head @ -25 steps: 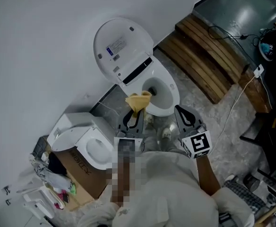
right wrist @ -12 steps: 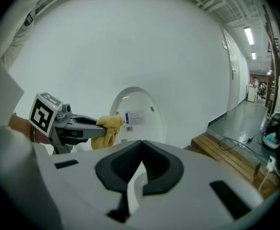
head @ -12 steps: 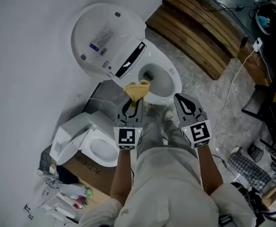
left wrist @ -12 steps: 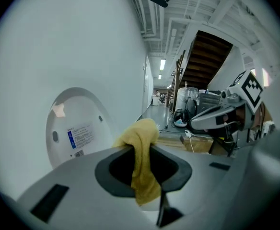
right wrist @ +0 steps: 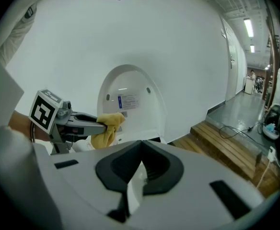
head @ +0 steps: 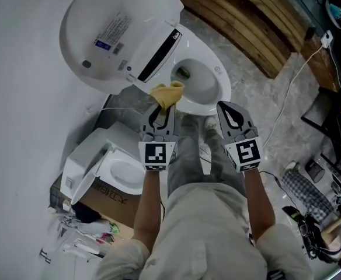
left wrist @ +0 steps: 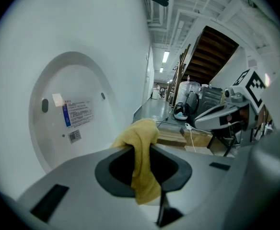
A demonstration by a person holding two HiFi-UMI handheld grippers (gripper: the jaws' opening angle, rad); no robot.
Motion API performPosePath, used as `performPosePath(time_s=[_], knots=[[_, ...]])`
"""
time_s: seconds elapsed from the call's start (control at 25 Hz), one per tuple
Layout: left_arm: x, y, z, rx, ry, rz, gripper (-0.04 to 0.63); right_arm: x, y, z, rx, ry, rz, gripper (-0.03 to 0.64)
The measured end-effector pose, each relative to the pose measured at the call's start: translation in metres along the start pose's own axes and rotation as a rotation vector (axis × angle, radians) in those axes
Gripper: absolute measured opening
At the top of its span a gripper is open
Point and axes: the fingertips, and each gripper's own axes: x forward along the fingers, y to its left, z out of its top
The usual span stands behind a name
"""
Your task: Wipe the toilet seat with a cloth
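A white toilet (head: 208, 89) stands against the wall with its lid (head: 109, 31) raised; the lid's inner face (left wrist: 73, 114) bears a printed label. My left gripper (head: 160, 111) is shut on a yellow cloth (head: 167, 93) that hangs over the near left rim of the bowl. The cloth (left wrist: 142, 159) drapes down between the left jaws, and the right gripper view shows it (right wrist: 107, 128) bunched at the left gripper's tip. My right gripper (head: 229, 111) hovers just in front of the bowl, shut with nothing in it.
A second white toilet (head: 115, 177) sits on a cardboard box (head: 109, 206) at lower left. Wooden steps (head: 258, 25) lie beyond the bowl at upper right. A white cable (head: 293, 92) crosses the stone floor. Clutter fills the right edge.
The head view has closed in on the toilet, which now fills more of the frame. Both grippers keep their pose, the left still holding the cloth at the rim.
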Motion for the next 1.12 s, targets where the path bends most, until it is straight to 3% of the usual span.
performPosePath(time_s=[0.6,1.12], knots=[[0.048,0.045,-0.104,-0.022,0.105,0.024,0.083,0.082,0.021,-0.078,0.015,0.087,0.061,0.008],[0.085,0.058,-0.184,0.033,0.182,0.052,0.083,0.12,0.021,-0.142,0.026,0.121,0.117,0.008]])
